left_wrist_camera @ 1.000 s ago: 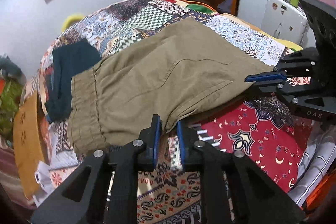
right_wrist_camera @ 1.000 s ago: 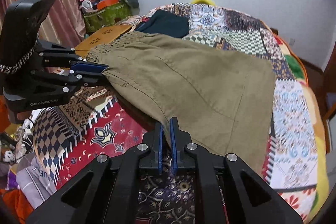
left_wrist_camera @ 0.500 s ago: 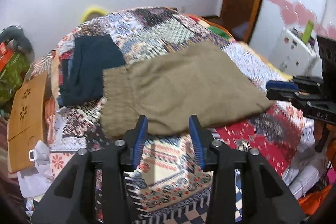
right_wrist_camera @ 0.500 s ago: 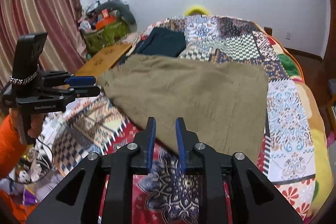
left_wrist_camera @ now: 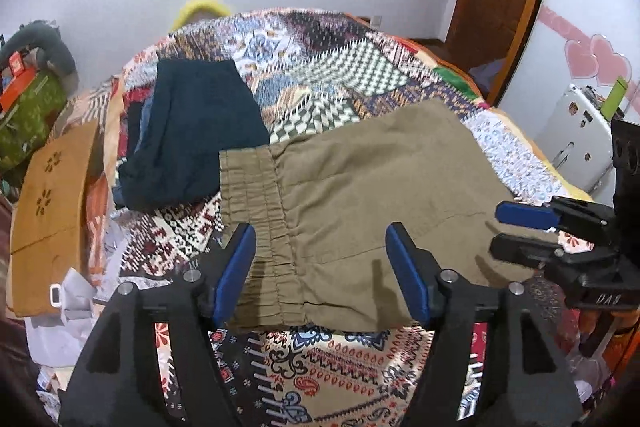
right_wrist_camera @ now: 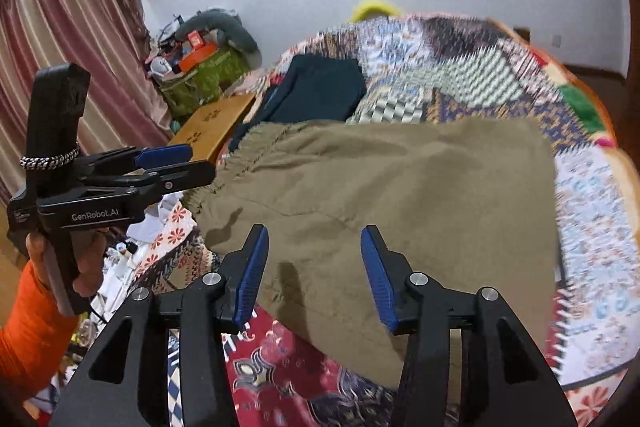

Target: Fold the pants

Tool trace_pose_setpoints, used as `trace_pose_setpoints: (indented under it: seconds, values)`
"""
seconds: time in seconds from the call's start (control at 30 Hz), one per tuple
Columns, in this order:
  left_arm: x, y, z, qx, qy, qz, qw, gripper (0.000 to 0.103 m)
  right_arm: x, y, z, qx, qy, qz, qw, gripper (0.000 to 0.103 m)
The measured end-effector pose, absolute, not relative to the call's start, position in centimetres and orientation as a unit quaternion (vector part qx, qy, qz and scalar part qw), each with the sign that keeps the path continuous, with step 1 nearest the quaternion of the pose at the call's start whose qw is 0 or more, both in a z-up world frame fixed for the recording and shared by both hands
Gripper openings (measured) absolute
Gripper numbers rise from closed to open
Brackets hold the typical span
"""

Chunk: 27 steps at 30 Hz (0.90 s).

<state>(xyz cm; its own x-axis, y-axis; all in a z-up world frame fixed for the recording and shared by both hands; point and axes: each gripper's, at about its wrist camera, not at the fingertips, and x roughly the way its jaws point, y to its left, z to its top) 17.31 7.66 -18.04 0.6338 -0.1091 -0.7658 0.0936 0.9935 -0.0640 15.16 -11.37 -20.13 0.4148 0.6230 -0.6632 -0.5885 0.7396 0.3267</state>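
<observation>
- Left claw (left_wrist_camera: 320, 253): jaws standing apart, having just been opening. Nothing is being gripped; the blue pads (left_wrist_camera: 234, 273) are hanging clear above the cloth.
- Pants (left_wrist_camera: 360, 203): olive, lying folded and flat on the quilt (left_wrist_camera: 352, 67), directly ahead of and below the left claw. The elastic waistband (left_wrist_camera: 256, 211) is sitting ahead of the claw's left finger; the near edge of the fabric is showing between the two fingers.
- Dark garment (left_wrist_camera: 196, 131): folded, lying ahead and to the left of the left claw, just beside the waistband; whether they are touching cannot be told.
- Right claw (right_wrist_camera: 314, 263): jaws also standing apart, having just been opening, with nothing gripped. The pants (right_wrist_camera: 400, 195) are spreading ahead of it, their near edge passing below the gap between the fingers.
- Seen from the right wrist, the left claw (right_wrist_camera: 176, 163) is hovering off the waistband end, to the left of the right claw, held by a hand (right_wrist_camera: 86, 263) in an orange sleeve (right_wrist_camera: 28, 339).
- Seen from the left wrist, the right claw (left_wrist_camera: 520, 231) is hovering at the far right, over the pants' other end.
</observation>
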Motion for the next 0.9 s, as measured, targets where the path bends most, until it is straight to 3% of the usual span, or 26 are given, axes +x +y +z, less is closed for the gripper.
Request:
trace_pose_setpoints:
  seconds: [0.23,0.3,0.43,0.9]
  values:
    - [18.0,9.7,-22.0,0.012,0.455,-0.01,0.89,0.067,15.7,-11.9,-23.4,0.01,0.442,0.347,0.827,0.044]
    - [17.9,10.8,-22.6,-0.004,0.459,-0.01,0.888,0.072,15.3,-13.0,-23.6,0.002,0.438,0.341,0.832,0.044]
    - [17.6,12.2,-23.2,-0.045,0.46,-0.02,0.887,0.075,15.0,-15.2,-23.9,-0.003,0.452,0.318,0.833,0.044]
    - [17.0,11.5,-23.5,-0.023,0.453,0.002,0.891,0.077,12.9,-24.1,-25.1,0.02,0.484,0.238,0.842,0.044]
